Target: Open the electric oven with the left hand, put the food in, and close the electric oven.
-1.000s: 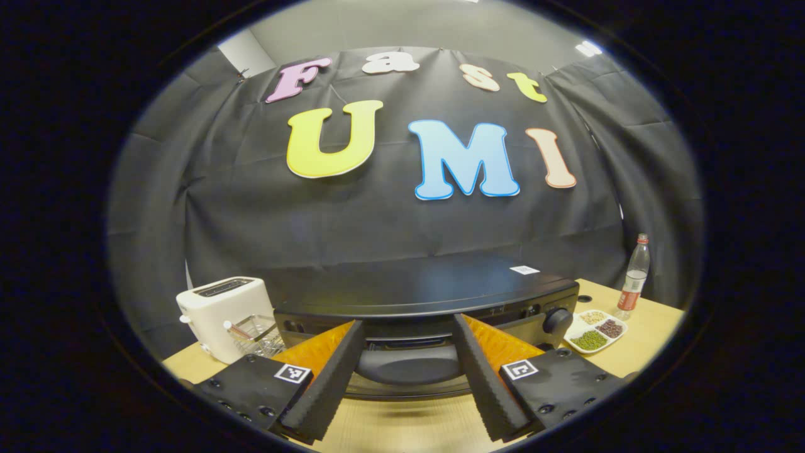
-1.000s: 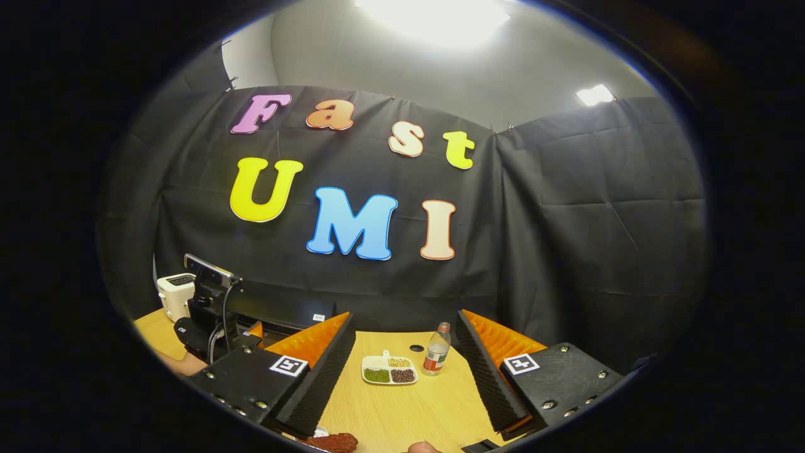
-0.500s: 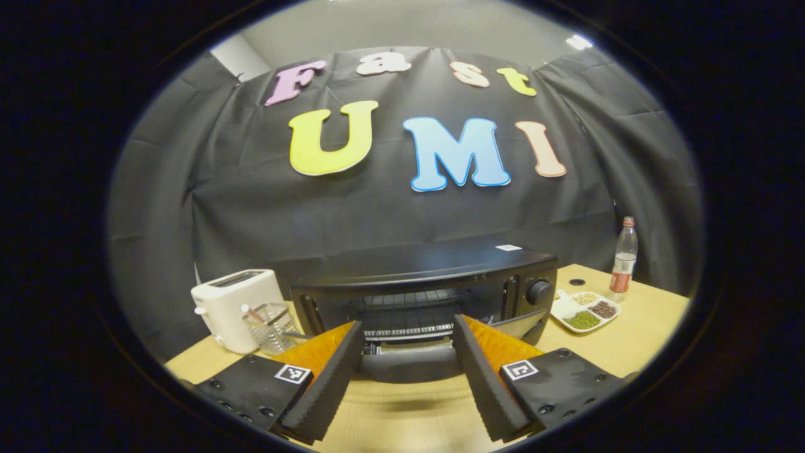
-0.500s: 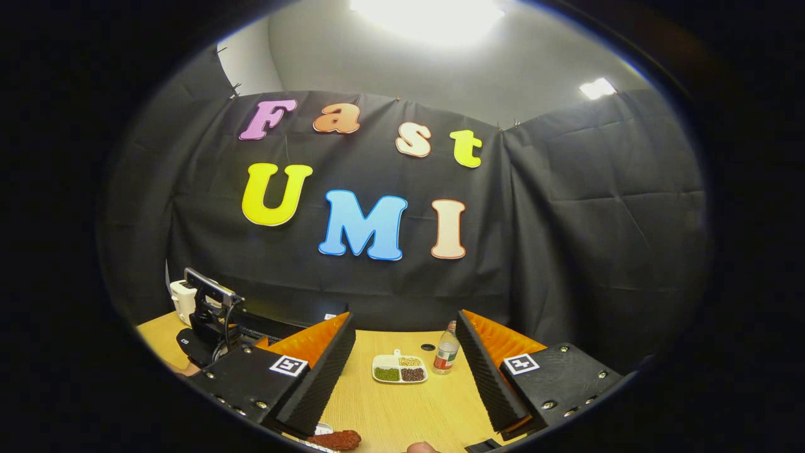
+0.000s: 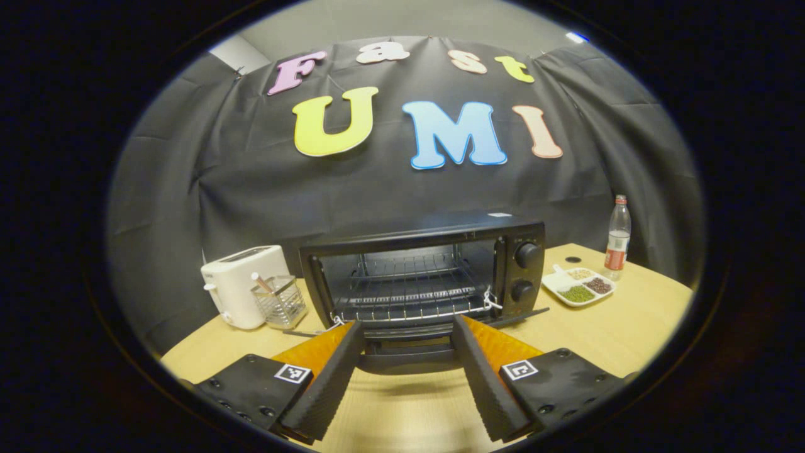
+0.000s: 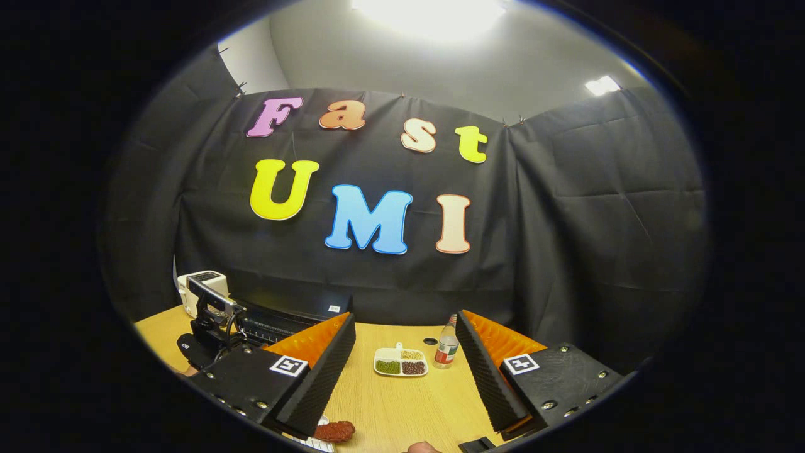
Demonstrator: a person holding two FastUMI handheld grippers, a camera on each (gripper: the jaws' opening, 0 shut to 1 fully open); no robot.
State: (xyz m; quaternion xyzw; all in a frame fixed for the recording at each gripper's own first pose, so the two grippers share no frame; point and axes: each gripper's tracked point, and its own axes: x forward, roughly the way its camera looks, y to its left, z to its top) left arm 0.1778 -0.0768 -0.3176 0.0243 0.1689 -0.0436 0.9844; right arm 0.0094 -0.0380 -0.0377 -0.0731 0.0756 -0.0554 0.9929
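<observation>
Electric oven (image 5: 427, 270) door (image 5: 409, 357) down and wire rack bare, left gripper (image 5: 405, 371) spread wide astride its handle, apparently not touching; right gripper (image 6: 402, 377) agape, empty, reddish food (image 6: 334, 431) just below on table (image 6: 402, 402); 2 steps left.

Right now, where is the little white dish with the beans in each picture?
Left gripper view: the bean dish sits on the table at right, beside the oven, near the bottle.
Right gripper view: the bean dish lies low in the middle, between the tongs' fingers.
Shared landmark: the bottle just right of it.
</observation>
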